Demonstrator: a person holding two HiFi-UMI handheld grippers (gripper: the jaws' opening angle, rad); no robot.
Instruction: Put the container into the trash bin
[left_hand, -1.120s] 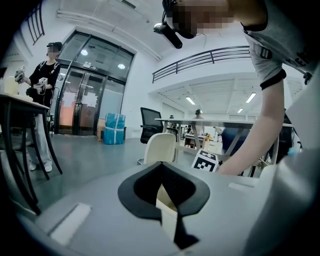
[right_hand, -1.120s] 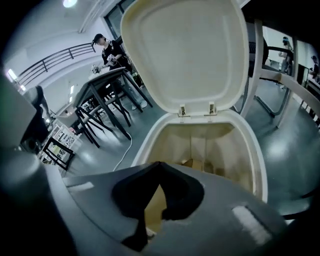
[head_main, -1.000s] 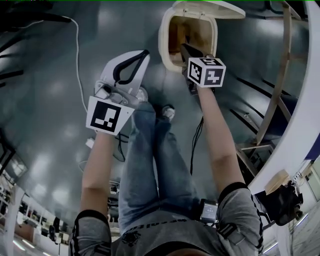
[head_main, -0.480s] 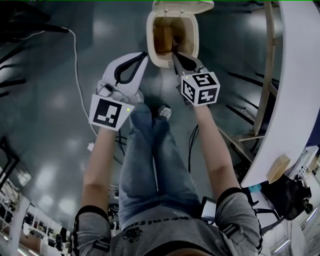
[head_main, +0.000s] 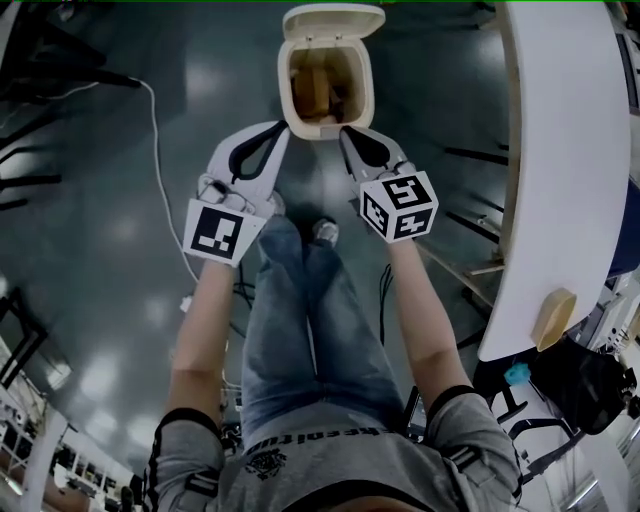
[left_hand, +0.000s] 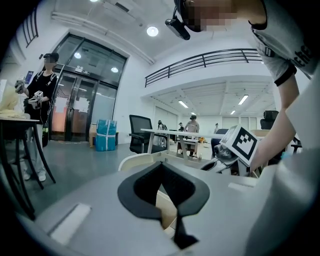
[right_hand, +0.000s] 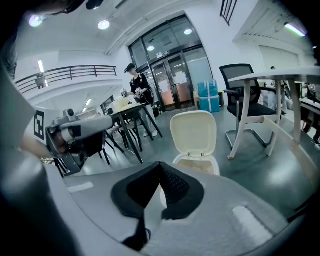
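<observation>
The cream trash bin (head_main: 284, 88) stands on the floor with its lid (head_main: 333, 19) swung back, and a brown container (head_main: 312, 88) lies inside it. Both grippers hover just short of the bin's near rim, and neither holds anything. My left gripper (head_main: 281, 128) is at the left, its fingertips meeting, shut. Just right of it, my right gripper (head_main: 346, 131) is shut too. In the right gripper view the open lid (right_hand: 194, 134) and the rim (right_hand: 196, 163) show beyond my right gripper (right_hand: 160, 164). In the left gripper view the bin's rim (left_hand: 134, 159) lies past my left gripper (left_hand: 161, 163).
A white table (head_main: 560, 150) runs along the right, with a wooden frame below it. A white cable (head_main: 155, 130) trails over the dark floor at the left. The person's shoes (head_main: 322, 232) stand close to the bin. An office chair (right_hand: 242, 95) and dark-legged tables (right_hand: 125, 117) stand beyond.
Both grippers have drawn back from the bin and risen. The right one, at the bin's mouth a second ago, now hangs before its rim, and the bin looks smaller and farther.
</observation>
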